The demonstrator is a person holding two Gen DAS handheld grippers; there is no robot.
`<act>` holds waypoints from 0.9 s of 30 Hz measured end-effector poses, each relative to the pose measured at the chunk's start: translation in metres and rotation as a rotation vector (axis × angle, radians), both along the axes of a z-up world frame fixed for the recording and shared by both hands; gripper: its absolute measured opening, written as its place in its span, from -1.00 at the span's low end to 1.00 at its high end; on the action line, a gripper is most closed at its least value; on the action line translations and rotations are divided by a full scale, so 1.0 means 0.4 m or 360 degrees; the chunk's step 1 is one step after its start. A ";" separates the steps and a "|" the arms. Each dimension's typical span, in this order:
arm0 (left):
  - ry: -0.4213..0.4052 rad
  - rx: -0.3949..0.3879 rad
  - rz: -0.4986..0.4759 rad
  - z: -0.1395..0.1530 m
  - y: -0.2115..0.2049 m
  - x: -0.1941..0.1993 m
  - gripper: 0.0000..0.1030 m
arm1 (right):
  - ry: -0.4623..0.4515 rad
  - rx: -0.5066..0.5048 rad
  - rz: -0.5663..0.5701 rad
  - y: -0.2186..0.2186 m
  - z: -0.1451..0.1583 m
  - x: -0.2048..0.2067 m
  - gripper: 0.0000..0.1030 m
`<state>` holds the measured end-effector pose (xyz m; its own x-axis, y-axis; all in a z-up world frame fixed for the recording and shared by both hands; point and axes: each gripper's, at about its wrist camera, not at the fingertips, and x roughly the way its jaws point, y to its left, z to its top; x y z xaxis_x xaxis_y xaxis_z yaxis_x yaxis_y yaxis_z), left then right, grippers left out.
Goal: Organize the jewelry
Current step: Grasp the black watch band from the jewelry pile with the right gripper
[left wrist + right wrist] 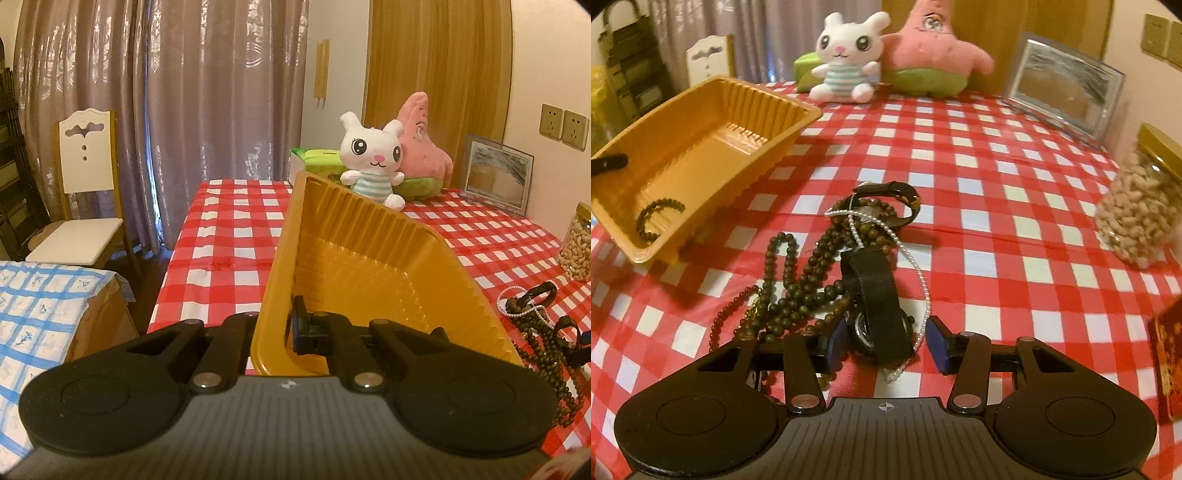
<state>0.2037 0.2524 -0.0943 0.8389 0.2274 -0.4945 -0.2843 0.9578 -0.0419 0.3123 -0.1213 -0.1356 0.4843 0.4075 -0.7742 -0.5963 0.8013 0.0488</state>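
My left gripper [275, 330] is shut on the near wall of the yellow plastic tray [354, 240] and holds it tilted. The tray [701, 147] lies at the left in the right wrist view, with a dark bead bracelet [657, 218] inside it. A jewelry pile lies on the red checked cloth: dark bead strands [798, 280], a pearl necklace [923, 273], a black watch [897, 199] farther back, and a black-strap watch [875, 302]. My right gripper [886, 343] is open, its blue pads on either side of the black-strap watch. The pile also shows in the left wrist view [539, 317].
A white bunny plush [846, 55] and a pink star plush [931, 51] sit at the table's far edge by a green pack [317, 157]. A picture frame [1063, 85] and a jar of nuts [1137, 206] stand at the right. A chair [85, 192] stands left of the table.
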 end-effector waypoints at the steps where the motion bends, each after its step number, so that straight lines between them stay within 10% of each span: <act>1: 0.0001 0.0004 0.0004 0.001 -0.002 0.001 -0.90 | 0.0002 0.0000 0.0016 0.003 -0.002 0.002 -0.05; 14: 0.0008 0.0022 0.0024 0.005 -0.015 -0.003 -0.91 | -0.0015 0.0009 0.0053 0.018 -0.027 0.014 -0.15; 27: 0.0019 0.0016 0.0004 0.003 -0.015 -0.012 -0.92 | 0.0291 0.0333 -0.0250 -0.012 0.025 0.008 -0.16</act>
<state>0.1989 0.2465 -0.0931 0.8323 0.2345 -0.5023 -0.2871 0.9575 -0.0287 0.3155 -0.1260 -0.1258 0.4141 0.4985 -0.7616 -0.4324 0.8440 0.3173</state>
